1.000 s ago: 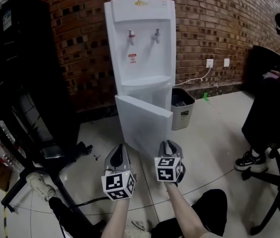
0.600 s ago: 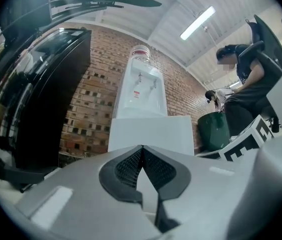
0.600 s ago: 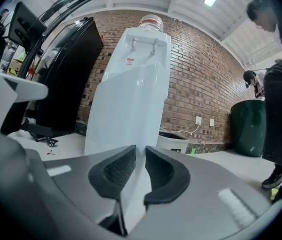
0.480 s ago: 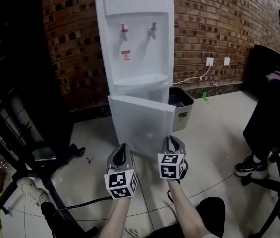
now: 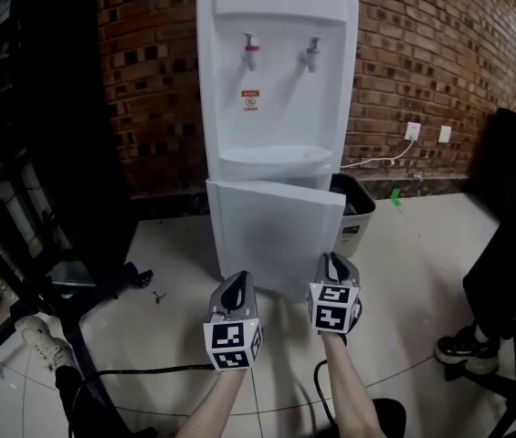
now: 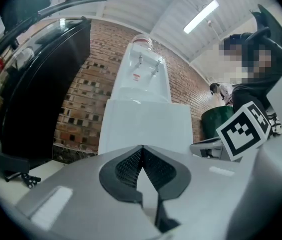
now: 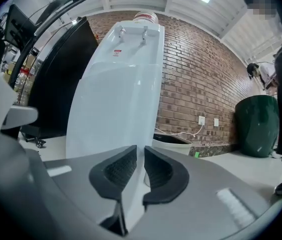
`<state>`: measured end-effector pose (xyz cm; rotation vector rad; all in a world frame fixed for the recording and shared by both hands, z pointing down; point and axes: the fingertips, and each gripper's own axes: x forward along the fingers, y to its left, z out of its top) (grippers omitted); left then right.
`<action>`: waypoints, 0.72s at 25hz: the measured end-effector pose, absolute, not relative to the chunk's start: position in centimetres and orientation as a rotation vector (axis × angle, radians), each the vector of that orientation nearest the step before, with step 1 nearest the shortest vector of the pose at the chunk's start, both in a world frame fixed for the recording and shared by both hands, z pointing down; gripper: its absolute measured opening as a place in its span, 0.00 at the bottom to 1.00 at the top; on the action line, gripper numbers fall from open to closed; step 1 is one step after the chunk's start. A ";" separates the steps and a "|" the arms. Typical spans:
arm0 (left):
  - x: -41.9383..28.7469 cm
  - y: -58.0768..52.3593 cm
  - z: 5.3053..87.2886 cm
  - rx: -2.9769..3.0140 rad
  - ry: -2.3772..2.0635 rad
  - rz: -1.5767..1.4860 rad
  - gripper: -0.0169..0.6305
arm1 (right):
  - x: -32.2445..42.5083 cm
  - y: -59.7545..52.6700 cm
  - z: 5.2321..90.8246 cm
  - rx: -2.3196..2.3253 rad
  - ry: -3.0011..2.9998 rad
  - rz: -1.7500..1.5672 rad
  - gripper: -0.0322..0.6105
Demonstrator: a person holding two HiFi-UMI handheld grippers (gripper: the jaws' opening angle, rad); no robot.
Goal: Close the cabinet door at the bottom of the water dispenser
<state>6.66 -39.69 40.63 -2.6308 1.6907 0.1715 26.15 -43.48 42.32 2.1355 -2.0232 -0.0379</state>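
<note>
Cabinet door (image 5: 276, 240): at the base of the water dispenser (image 5: 276, 62), ajar, upright, its free right edge swung out toward the person. It lies straight ahead of both grippers, untouched.

Right gripper (image 5: 334, 263): nearer that free edge. Jaws a narrow slit, just closing, nothing between.

Left gripper (image 5: 236, 283): jaws tip to tip, empty.

Head view: high, steeply down and forward at water dispenser (image 5: 276, 80), near. Both gripper views: low, close, looking along own jaws. All three share the cabinet door (image 5: 276, 231).

The water dispenser (image 5: 276, 62) is white, brick wall (image 5: 413, 53) reddish-brown.
</note>
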 end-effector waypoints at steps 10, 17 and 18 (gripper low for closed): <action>6.5 -42.1 42.3 -2.626 1.712 0.116 0.05 | 29.1 -49.7 42.3 2.177 -1.997 0.005 0.05; 6.0 -43.1 44.1 -2.625 1.737 0.077 0.05 | 29.7 -52.7 42.9 2.139 -1.995 0.011 0.05; 5.9 -43.3 44.1 -2.625 1.746 0.082 0.05 | 29.6 -53.0 42.9 2.132 -1.998 0.009 0.05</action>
